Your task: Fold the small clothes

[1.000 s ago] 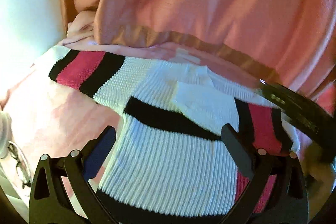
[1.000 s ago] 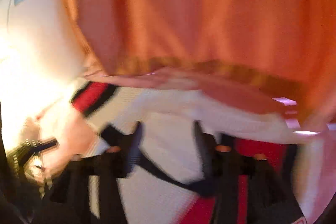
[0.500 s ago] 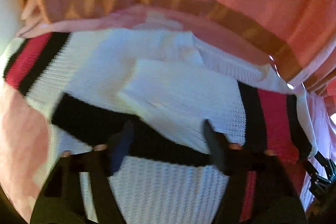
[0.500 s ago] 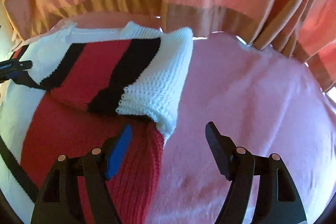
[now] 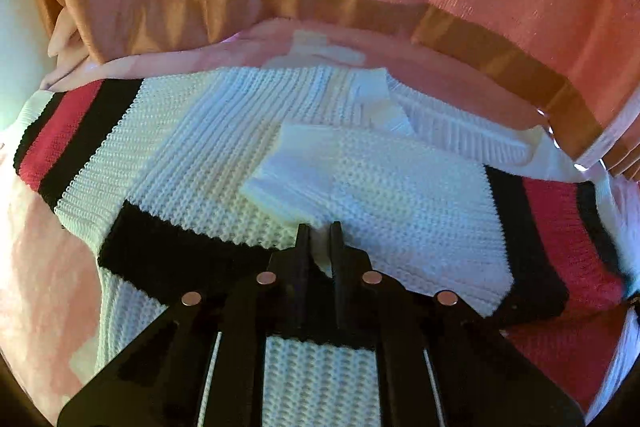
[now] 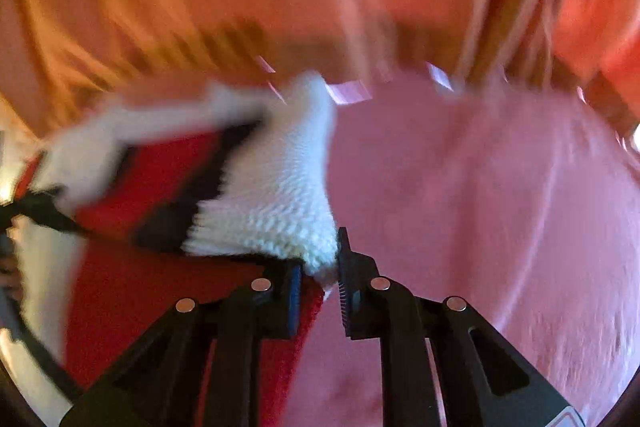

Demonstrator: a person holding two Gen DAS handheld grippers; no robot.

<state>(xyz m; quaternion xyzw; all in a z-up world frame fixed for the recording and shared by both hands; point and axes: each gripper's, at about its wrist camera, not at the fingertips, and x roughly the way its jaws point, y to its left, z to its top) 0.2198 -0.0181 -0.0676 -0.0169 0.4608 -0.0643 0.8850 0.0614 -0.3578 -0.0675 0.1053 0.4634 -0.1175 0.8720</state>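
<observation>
Left tongs clamped on striped knit sweater at 6 o'clock, right tongs clamped on white cuff, pink surface beneath

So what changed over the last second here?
Both grippers closed: the left gripper pinches the white body of the knit sweater, and the right gripper has clamped the white sleeve cuff. The sweater still lies flat on the pink bedsheet.
</observation>
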